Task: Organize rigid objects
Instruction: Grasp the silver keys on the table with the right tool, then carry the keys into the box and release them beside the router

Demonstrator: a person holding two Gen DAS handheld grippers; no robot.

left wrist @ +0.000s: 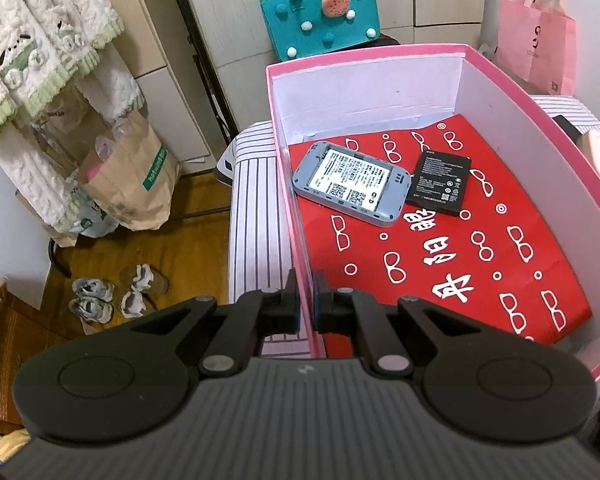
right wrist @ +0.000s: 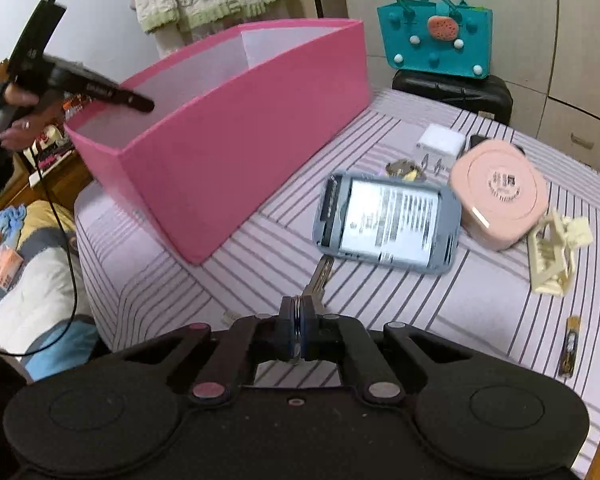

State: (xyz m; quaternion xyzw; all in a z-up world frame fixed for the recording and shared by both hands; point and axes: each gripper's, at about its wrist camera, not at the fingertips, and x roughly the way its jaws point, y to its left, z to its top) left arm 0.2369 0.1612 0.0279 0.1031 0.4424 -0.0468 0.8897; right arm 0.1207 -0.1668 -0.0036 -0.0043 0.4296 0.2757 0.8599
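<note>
My right gripper (right wrist: 299, 322) is clamped on a metal key (right wrist: 318, 280): the round silver bow sits edge-on between my pads and the notched blade pokes out ahead, over the striped cloth (right wrist: 440, 300). My left gripper (left wrist: 306, 304) is pinching the near-left wall of the pink box (left wrist: 296, 216), one finger outside, one inside, the thin card squeezed between them.

Looking down from the left wrist, I see into the box: white inner walls, a red sheet (left wrist: 440, 248) printed with white spectacles and characters on the floor, and on it a grey rounded device shell (left wrist: 350, 182) with its label showing, just beside a flat black battery (left wrist: 440, 182).

From the right wrist, the box shows only its matte pink outside, far left. Near it on the cloth lie another grey open-backed device (right wrist: 388, 222), blurred, touching a glossy pink rounded-square case (right wrist: 500, 194), then a cream plastic clip (right wrist: 556, 252) to the right and a small white block (right wrist: 440, 140) further off. A hand (right wrist: 18, 116) grips the left tool's handle at far left.
</note>
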